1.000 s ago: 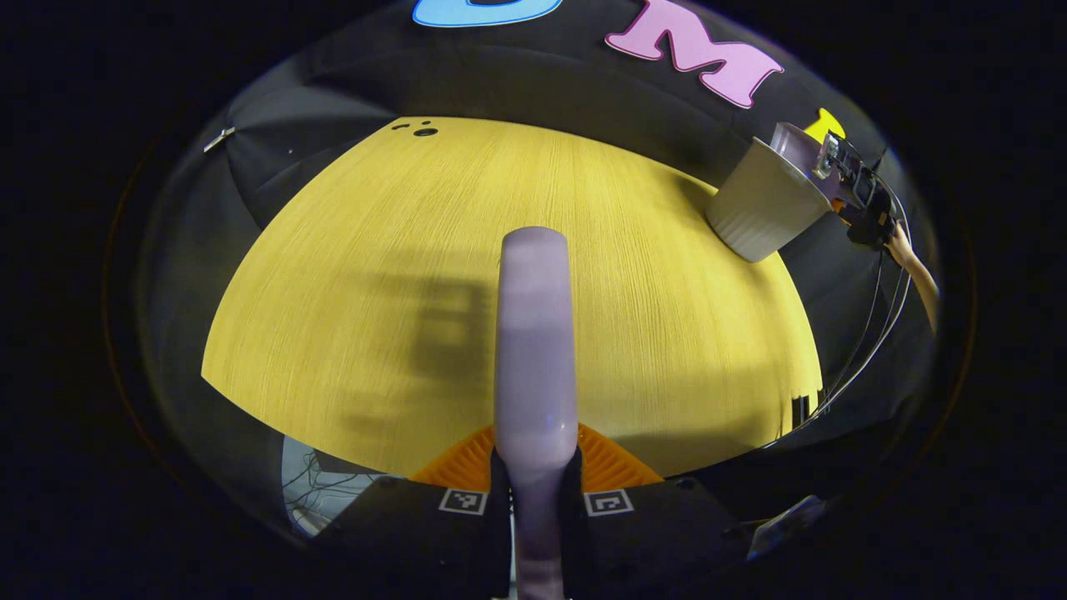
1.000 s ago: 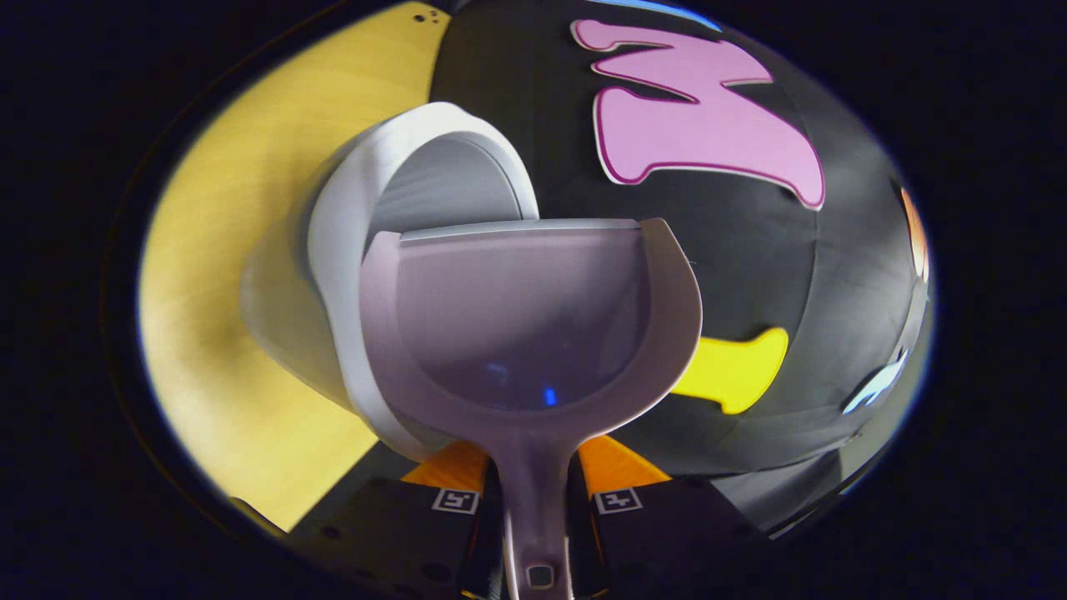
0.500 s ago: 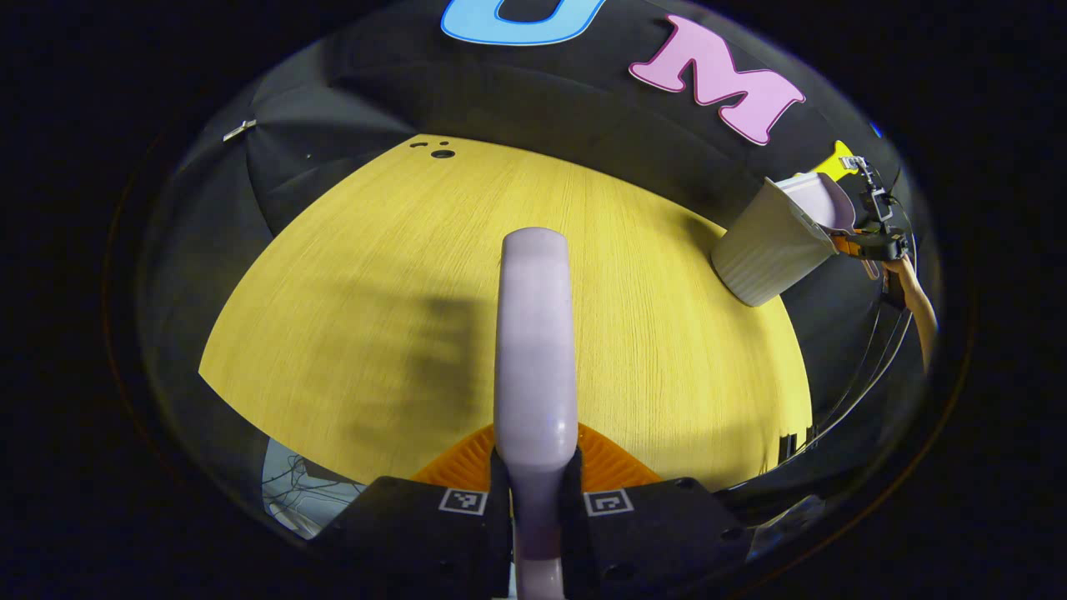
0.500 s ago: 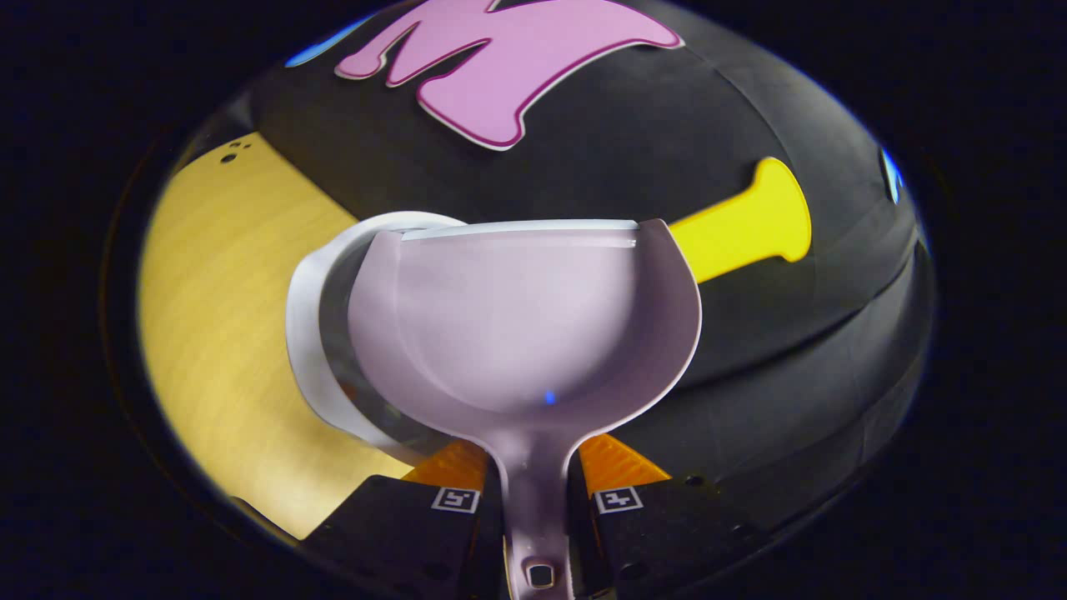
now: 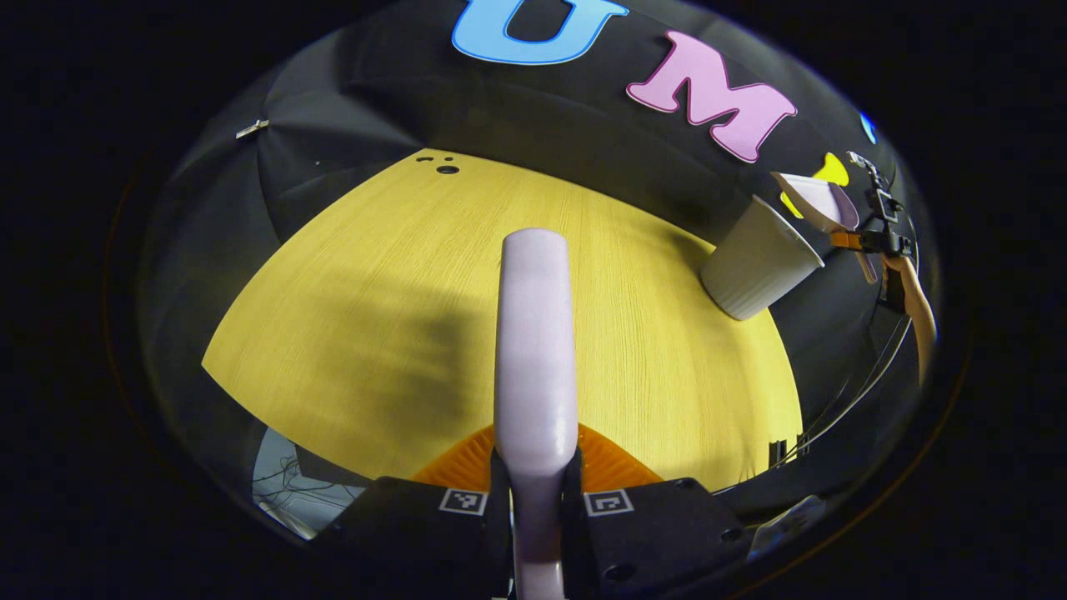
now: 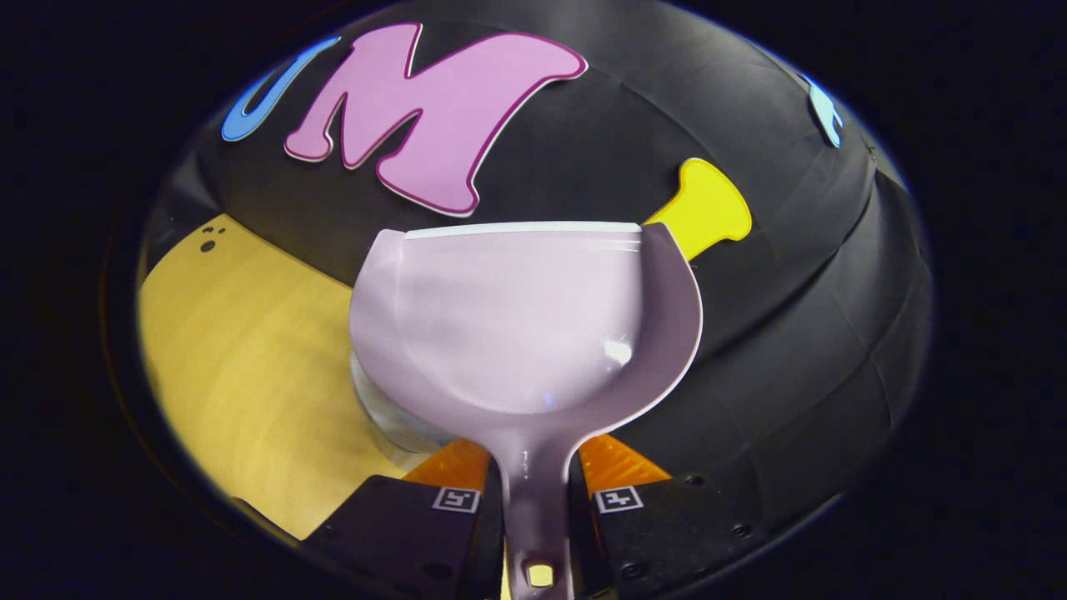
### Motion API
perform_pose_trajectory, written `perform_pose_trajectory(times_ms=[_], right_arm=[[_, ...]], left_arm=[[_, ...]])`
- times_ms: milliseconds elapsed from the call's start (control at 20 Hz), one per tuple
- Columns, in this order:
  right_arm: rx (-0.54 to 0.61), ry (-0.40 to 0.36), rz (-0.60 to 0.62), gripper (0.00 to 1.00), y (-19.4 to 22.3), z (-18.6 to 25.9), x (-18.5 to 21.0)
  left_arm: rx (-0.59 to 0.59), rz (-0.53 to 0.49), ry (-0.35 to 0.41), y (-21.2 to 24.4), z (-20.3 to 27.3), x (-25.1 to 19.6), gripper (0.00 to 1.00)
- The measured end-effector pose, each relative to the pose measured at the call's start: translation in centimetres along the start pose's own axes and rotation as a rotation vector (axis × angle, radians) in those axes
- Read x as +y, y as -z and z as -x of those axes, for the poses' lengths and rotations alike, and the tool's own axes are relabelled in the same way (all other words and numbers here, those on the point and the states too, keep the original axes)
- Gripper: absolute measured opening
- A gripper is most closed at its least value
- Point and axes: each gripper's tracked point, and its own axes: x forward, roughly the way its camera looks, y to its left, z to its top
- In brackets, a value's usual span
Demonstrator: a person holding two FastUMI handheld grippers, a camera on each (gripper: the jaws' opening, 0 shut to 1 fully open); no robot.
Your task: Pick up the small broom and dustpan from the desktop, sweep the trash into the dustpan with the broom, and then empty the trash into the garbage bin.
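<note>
- Fingers of the left gripper [image 5: 535, 500] are pressed from both sides on the pale handle of the broom [image 5: 534, 333], which is seen extending straight ahead over the tabletop [image 5: 375, 317].
- Fingers of the right gripper [image 6: 538, 500] are pinched on the handle of the dustpan [image 6: 517, 321], whose pale scoop is held up with its open edge toward the booth wall.
- A white garbage bin [image 5: 754, 267] is seen in the left gripper view, standing at the far right edge of the wood-grain tabletop.
- The dustpan [image 5: 821, 204] is held just above and beyond the bin's rim in that view by the right gripper [image 5: 871, 242], with a hand [image 5: 913, 304] behind it.
- A sliver of the garbage bin [image 6: 379, 412] is visible under the scoop's left side in the right gripper view.
- Whether the scoop holds any trash cannot be told; its visible inner surface appears bare.
</note>
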Motion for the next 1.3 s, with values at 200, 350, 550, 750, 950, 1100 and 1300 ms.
perform_pose_trajectory(times_ms=[200,350,550,750,950,1100,1300], right_arm=[[-0.055,-0.106,-0.102,0.35,-1.4,0.9,0.2],[-0.061,-0.228,-0.197,0.35,-1.9,1.1,0.2],[-0.029,-0.400,-0.245,0.35,-1.4,0.7,1.5],[0.054,-0.528,-0.222,0.35,-0.1,0.6,2.5],[0.171,-0.604,-0.199,0.35,1.4,1.1,2.8],[0.264,-0.632,-0.207,0.35,0.8,1.5,2.1],[0.390,-0.634,-0.230,0.31,-0.3,1.8,1.8]], left_arm=[[-0.014,-0.046,-0.002,0.4,0.9,0.9,0.27],[-0.010,-0.074,0.007,0.2,0.6,1.1,0.28],[-0.010,-0.113,0.014,-0.5,-0.1,1.0,0.27],[0.008,-0.145,0.011,-1.4,-1.7,0.5,0.27],[0.048,-0.179,-0.004,-2.3,-4.2,0.3,0.28],[0.096,-0.189,-0.025,-2.6,-6.5,0.4,0.28],[0.169,-0.221,-0.070,-2.7,-10.3,0.9,0.27]])
